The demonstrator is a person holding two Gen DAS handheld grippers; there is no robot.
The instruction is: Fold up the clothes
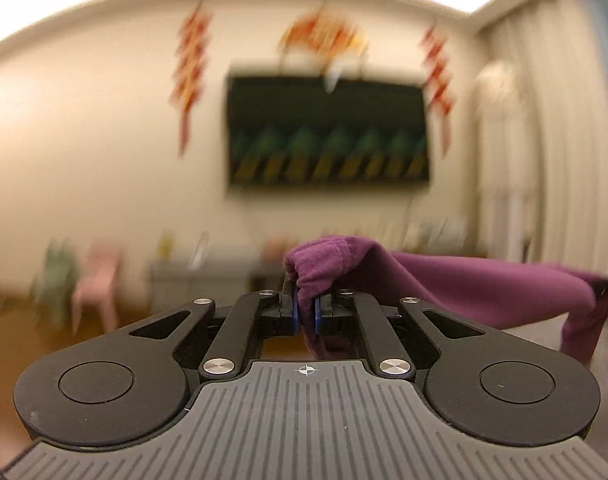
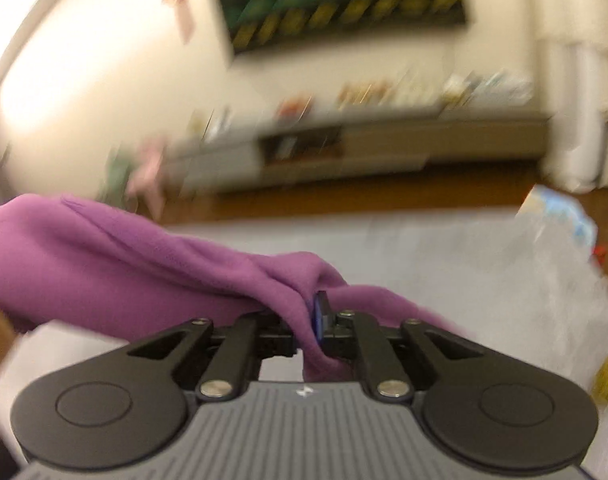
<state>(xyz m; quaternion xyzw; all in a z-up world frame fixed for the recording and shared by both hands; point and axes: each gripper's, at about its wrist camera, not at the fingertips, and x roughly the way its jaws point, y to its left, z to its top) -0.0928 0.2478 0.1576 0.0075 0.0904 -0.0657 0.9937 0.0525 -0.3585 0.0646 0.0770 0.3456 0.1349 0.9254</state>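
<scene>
Left wrist view: my left tongs (image 1: pixel 305 317) are clamped on a bunched hem of the purple garment (image 1: pixel 463 284), centre frame
Right wrist view: my right tongs (image 2: pixel 309 326) pinch another fold of the same cloth (image 2: pixel 104 256), which trails to the left edge
Garment: hangs slack between both tongs, above the pale bench (image 2: pixel 443 264)
Handling: I judge it soft, light, stretchy; grip hems or corners, since bunched folds may slip

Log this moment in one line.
left gripper: shut on purple garment | right gripper: shut on purple garment | garment: lifted between them
</scene>
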